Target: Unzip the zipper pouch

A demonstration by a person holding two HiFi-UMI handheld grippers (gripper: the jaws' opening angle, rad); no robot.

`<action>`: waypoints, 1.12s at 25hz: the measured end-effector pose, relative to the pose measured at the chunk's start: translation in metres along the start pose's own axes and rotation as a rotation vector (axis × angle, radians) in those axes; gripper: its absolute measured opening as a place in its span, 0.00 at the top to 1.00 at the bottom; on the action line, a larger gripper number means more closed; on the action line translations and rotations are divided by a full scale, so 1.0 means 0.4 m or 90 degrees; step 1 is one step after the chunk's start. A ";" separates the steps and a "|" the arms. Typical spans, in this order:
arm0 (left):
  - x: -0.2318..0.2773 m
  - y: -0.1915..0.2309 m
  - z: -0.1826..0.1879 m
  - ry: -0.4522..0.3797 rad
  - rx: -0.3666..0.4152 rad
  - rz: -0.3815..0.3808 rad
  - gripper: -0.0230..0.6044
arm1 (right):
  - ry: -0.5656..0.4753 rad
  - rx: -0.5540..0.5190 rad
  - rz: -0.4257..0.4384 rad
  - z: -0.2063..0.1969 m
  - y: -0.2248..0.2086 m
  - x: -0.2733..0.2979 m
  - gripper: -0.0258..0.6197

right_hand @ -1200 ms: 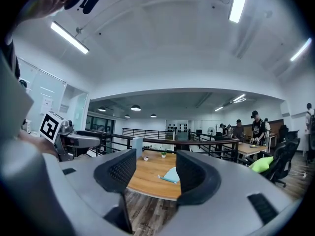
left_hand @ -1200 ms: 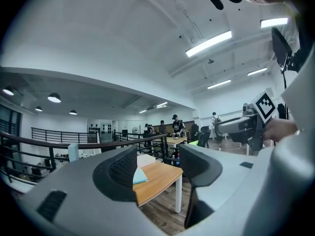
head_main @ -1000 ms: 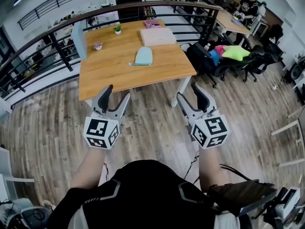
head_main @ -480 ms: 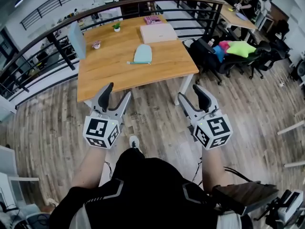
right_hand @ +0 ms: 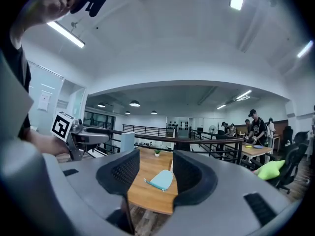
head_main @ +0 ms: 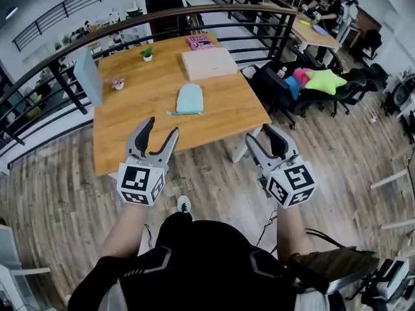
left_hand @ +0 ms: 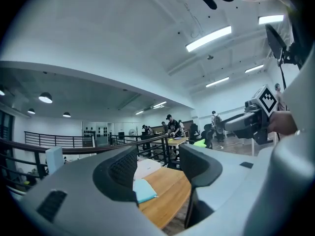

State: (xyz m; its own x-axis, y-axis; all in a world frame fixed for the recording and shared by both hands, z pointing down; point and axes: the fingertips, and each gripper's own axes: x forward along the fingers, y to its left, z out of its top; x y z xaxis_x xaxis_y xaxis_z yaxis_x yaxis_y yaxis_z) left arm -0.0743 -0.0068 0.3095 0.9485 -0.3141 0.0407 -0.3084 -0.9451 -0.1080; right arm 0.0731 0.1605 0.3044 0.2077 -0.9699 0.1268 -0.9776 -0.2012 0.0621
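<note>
Left gripper point(head_main: 161, 127): jaws wide apart, empty.
Right gripper point(head_main: 259, 135): jaws wide, just narrowed a little, empty.
Pouch point(head_main: 189, 100): flat on table point(head_main: 130, 125), 12 o'clock in head view, well apart from both.

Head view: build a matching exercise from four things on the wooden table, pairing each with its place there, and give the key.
Things:
1. light blue fabric zipper pouch
2. small potted green plant
3. pink book
4. pale flat rectangular case

Places on the wooden table:
A. farthest from the camera, behind the case
B. far right part, just nearer than the book
C. middle of the table, nearest the camera of the four
D. far part, left of the case

Pairs: 1-C; 2-D; 3-A; 4-B.
</note>
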 end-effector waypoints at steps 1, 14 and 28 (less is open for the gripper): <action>0.030 0.031 -0.006 0.007 -0.001 -0.001 0.54 | 0.003 0.001 -0.001 0.003 -0.007 0.040 0.63; 0.302 0.293 -0.060 0.036 -0.023 -0.045 0.54 | 0.035 0.006 0.026 0.019 -0.072 0.419 0.62; 0.460 0.444 -0.148 0.079 -0.030 0.021 0.54 | 0.039 0.003 0.126 -0.012 -0.167 0.710 0.66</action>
State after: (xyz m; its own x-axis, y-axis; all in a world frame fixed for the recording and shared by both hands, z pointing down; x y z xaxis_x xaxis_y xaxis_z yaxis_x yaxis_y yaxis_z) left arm 0.0414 -0.2377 0.3564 0.9228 -0.3503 0.1603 -0.3443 -0.9366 -0.0647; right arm 0.1977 -0.1008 0.3411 0.0132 -0.9805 0.1958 -0.9996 -0.0083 0.0260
